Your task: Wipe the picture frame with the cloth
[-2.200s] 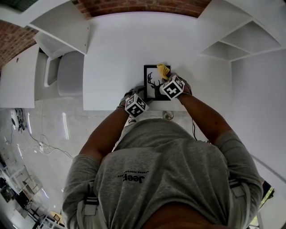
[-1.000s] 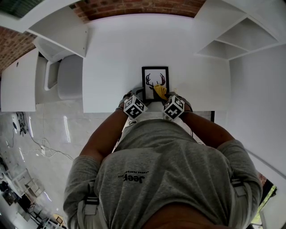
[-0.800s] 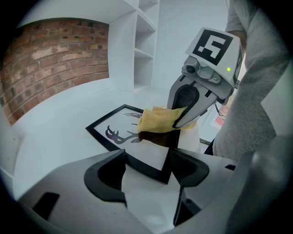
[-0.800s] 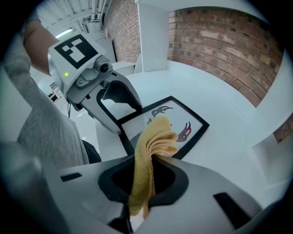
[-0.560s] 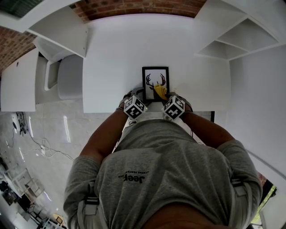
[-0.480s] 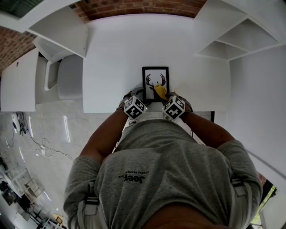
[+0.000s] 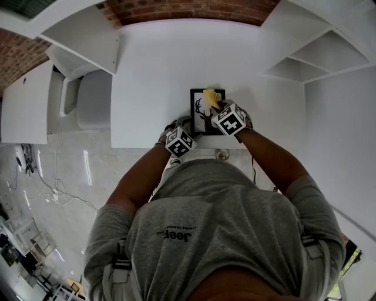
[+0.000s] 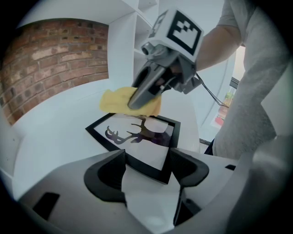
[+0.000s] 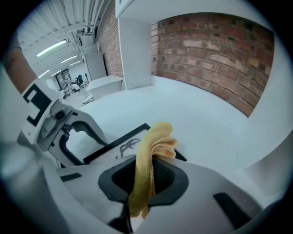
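Note:
A black picture frame (image 7: pixel 201 111) with an antler print lies flat on the white table (image 7: pixel 153 70). My right gripper (image 7: pixel 215 103) is shut on a folded yellow cloth (image 7: pixel 210 96) and presses it on the frame's far part. In the left gripper view the cloth (image 8: pixel 113 100) rests on the frame's far edge under the right gripper (image 8: pixel 142 98). My left gripper (image 8: pixel 147 168) stands open, its jaws either side of the frame's (image 8: pixel 151 151) near corner. In the right gripper view the cloth (image 9: pixel 151 151) sticks up between the jaws over the frame (image 9: pixel 114 144).
White open shelves (image 7: pixel 311 56) stand at the right, and a white cabinet (image 7: pixel 76 35) at the left. A grey chair (image 7: pixel 93 100) sits by the table's left end. A brick wall (image 7: pixel 182 9) runs along the back. Cables (image 7: pixel 56 191) lie on the floor.
My right gripper has carried the cloth from the frame's near right part up to its far edge. The left gripper has stayed at the near left corner.

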A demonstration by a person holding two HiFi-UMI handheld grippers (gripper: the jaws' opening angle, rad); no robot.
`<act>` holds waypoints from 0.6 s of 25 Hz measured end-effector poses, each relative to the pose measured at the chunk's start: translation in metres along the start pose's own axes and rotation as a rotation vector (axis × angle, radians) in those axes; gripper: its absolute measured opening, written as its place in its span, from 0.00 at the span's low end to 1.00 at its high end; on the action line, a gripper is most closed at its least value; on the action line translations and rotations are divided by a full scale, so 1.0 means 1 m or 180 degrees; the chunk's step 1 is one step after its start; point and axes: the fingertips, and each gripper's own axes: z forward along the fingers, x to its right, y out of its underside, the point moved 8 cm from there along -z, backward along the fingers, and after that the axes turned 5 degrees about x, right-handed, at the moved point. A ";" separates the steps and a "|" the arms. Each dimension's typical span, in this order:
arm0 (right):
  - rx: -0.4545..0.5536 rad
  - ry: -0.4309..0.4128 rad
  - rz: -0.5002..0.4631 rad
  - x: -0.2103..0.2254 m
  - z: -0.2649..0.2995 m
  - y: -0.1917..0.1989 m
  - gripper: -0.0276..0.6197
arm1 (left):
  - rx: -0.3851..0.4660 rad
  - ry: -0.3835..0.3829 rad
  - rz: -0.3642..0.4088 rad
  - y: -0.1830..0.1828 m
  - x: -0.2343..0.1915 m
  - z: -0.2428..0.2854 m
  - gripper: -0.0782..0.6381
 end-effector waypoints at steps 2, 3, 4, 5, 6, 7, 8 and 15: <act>0.0034 0.0088 -0.0015 0.011 0.011 -0.014 0.13 | -0.0006 0.0001 0.0002 0.000 0.000 0.000 0.54; 0.0034 0.0125 -0.0023 0.015 0.017 -0.021 0.13 | -0.0008 0.0001 0.0004 0.000 0.000 0.000 0.54; 0.0026 0.0162 -0.0033 0.018 0.022 -0.026 0.13 | -0.0008 -0.0001 0.0005 0.000 0.000 0.000 0.54; 0.0013 0.0200 -0.0045 0.022 0.027 -0.030 0.13 | -0.0007 -0.0004 0.0004 0.000 0.000 0.000 0.54; -0.0005 0.0241 -0.0062 0.025 0.032 -0.033 0.13 | -0.0005 -0.0007 0.0003 0.000 0.000 0.000 0.54; -0.0030 0.0279 -0.0083 0.028 0.037 -0.035 0.13 | -0.0003 -0.0009 0.0001 0.000 0.000 0.001 0.54; -0.0066 0.0306 -0.0111 0.030 0.041 -0.035 0.13 | -0.0001 -0.0010 0.0000 0.000 0.000 0.001 0.54; -0.0225 0.0248 -0.0168 0.027 0.052 -0.034 0.13 | 0.0023 -0.0010 -0.0003 0.000 0.000 -0.001 0.54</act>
